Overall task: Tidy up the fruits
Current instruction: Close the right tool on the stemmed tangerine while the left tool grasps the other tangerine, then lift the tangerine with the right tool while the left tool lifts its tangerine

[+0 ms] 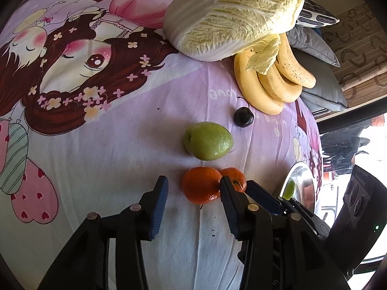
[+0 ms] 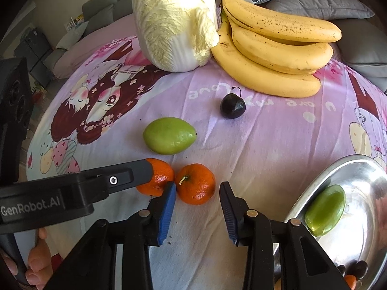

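Two tangerines lie side by side on the printed sheet: the left one [image 1: 200, 184] [image 2: 156, 177] and the right one [image 1: 235, 177] [image 2: 196, 184]. My left gripper [image 1: 194, 186] is open, its jaws either side of the left tangerine. My right gripper [image 2: 197, 191] is open, its jaws either side of the right tangerine. A green fruit [image 1: 208, 141] [image 2: 169, 135] and a dark cherry [image 1: 243, 117] [image 2: 232, 106] lie beyond. A banana bunch [image 1: 268, 82] [image 2: 273, 50] lies at the back. A steel tray [image 2: 362, 193] [image 1: 300, 181] at the right holds a green fruit [image 2: 325, 212].
A napa cabbage [image 1: 232, 14] [image 2: 174, 21] lies beside the bananas, one leaf draped over them. Grey and patterned cushions [image 1: 319, 55] [image 2: 321, 4] sit behind. The tray's near end holds small dark fruits [image 2: 360, 268] and something orange. The bed's edge drops off at the right.
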A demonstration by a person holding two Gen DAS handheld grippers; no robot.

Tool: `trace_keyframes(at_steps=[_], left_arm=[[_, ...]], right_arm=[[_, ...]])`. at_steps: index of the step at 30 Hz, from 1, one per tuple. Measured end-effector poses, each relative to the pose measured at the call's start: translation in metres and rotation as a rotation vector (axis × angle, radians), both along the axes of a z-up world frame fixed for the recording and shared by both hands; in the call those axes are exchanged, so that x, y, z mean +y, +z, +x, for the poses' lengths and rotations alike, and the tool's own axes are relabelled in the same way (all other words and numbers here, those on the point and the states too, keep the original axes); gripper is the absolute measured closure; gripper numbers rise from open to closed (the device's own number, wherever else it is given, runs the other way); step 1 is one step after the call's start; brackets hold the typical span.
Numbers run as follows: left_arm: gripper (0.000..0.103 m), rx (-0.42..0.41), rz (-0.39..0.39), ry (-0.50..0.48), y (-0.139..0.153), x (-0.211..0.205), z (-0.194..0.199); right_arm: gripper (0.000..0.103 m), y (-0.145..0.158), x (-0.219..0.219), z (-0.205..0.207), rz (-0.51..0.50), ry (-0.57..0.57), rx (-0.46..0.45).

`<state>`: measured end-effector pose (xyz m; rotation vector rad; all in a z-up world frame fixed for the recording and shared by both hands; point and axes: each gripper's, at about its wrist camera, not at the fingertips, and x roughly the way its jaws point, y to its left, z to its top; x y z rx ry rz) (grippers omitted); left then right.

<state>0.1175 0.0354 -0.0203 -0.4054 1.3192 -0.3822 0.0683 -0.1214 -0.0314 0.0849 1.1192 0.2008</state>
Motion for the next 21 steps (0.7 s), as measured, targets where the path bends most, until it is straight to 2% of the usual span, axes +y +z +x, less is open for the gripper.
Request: trace_keyframes(at_steps=[5,11,13,14,18,21], left_arm=[[0.056,0.034,-0.008,-0.018,-0.006,-0.009,0.0],[0.056,0.023,0.007,-0.009,-0.006,-0.011,0.002],[0.063,0.015,-0.008,-0.01,-0.005,-0.011,0.002],[0.063,0.015,-0.009,-0.007,-0.005,-0.012,0.003],[0.063,0.009,-0.02,0.035,-0.003,-0.001,0.003],[0.064,-0.011,0.007,0.077,0.0,0.009,0.004]], right_arm=[[0.062,-0.001,0.0,0.001,0.005,0.002,0.004],[0.062,-0.002,0.001,0.002,0.012,0.002,0.008],[0.062,-0.002,0.002,0.002,0.01,0.004,0.008],[0.062,-0.001,0.002,0.002,0.01,0.004,0.009],[0.062,-0.001,0.003,0.002,0.011,0.008,0.012],[0.062,-0.002,0.003,0.003,0.009,0.009,0.015]])
